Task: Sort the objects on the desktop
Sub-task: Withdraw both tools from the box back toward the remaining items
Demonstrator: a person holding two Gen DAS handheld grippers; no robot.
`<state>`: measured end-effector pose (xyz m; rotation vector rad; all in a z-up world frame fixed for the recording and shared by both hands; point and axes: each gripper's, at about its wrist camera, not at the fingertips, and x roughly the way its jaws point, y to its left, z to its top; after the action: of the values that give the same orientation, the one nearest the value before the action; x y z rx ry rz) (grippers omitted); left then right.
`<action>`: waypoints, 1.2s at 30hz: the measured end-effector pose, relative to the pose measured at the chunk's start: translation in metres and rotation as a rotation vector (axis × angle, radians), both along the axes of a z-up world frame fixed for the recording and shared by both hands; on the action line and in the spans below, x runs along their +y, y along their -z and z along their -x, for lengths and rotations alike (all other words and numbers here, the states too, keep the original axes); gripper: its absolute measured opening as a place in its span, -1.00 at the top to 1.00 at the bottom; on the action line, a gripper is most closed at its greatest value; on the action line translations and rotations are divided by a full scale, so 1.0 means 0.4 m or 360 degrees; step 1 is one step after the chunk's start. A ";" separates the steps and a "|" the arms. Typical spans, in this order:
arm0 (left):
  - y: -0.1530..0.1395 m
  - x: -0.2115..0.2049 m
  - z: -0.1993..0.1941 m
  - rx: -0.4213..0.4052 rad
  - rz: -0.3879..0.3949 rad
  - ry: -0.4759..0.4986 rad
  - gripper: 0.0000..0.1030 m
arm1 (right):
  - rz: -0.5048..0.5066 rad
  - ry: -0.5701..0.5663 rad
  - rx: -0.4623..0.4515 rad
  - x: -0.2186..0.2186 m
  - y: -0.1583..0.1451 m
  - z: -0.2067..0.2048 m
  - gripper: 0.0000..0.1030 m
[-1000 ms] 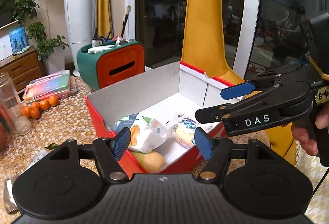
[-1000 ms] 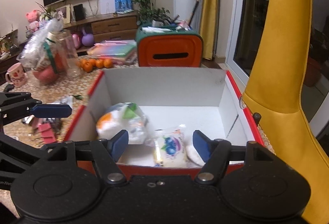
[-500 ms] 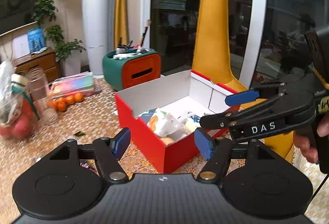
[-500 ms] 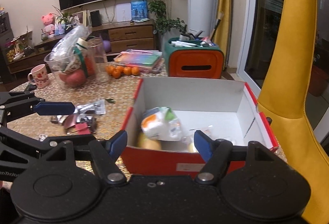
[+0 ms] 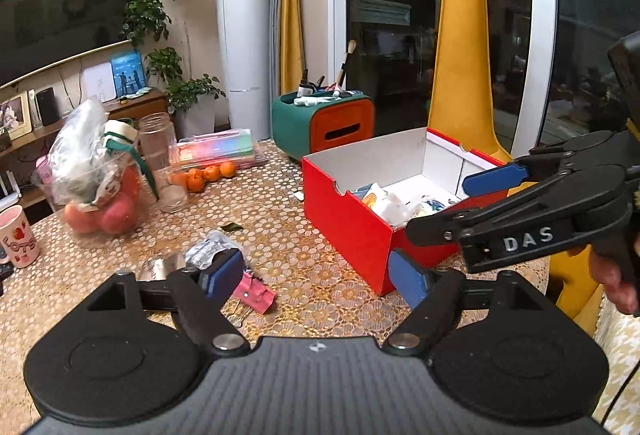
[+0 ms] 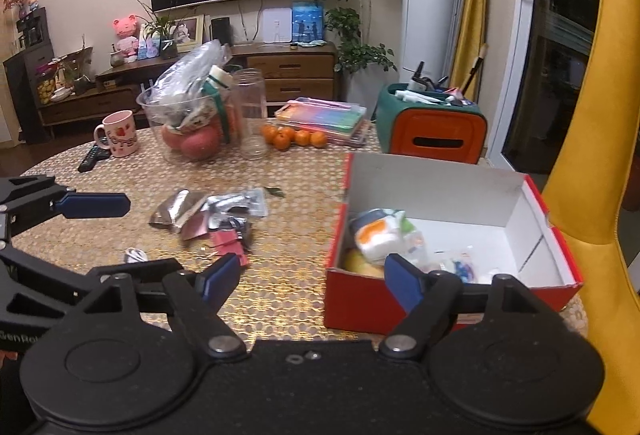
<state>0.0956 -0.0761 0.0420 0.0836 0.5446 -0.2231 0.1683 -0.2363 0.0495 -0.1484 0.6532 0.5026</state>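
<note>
The loose foil packets (image 6: 208,211) lie heaped mid-table, left of the red box (image 6: 400,303). Both the left hand-held gripper (image 5: 316,275) and the right hand-held gripper (image 6: 312,277) are opening, empty. Slick overlapping wrappers could slip or come up two together.

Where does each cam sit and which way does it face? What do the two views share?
Left wrist: on the left gripper, tilted down over the table toward the red box; own blue fingers opening, nothing between; the right gripper and a hand show at right.
Right wrist: on the right gripper, facing the table and TV wall; own fingers opening, nothing between; left gripper at left edge.
Shared: red box, oranges, green-orange organizer, foil packets.
</note>
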 end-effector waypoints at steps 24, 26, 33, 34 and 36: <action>0.070 0.233 0.110 0.0011 0.0151 -0.0254 -0.99 | -0.0007 -0.0025 0.0078 0.183 0.051 0.053 -0.58; 0.083 0.246 0.102 0.0047 0.0173 -0.0268 -0.99 | 0.0006 -0.0035 0.0079 0.200 0.059 0.052 -0.58; 0.130 0.296 0.090 0.0045 0.0242 -0.0355 -1.00 | 0.0054 -0.0054 0.0075 0.242 0.087 0.039 -0.58; 0.137 0.301 0.087 0.0048 0.0244 -0.0364 -1.00 | 0.0061 -0.0054 0.0075 0.247 0.093 0.038 -0.58; 0.157 0.314 0.077 0.0073 0.0264 -0.0387 -1.00 | 0.0072 -0.0059 0.0081 0.254 0.104 0.032 -0.58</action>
<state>0.0647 0.0494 -0.0208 -0.1489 0.5745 -0.0325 0.1556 -0.1346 0.0078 -0.1910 0.7129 0.5287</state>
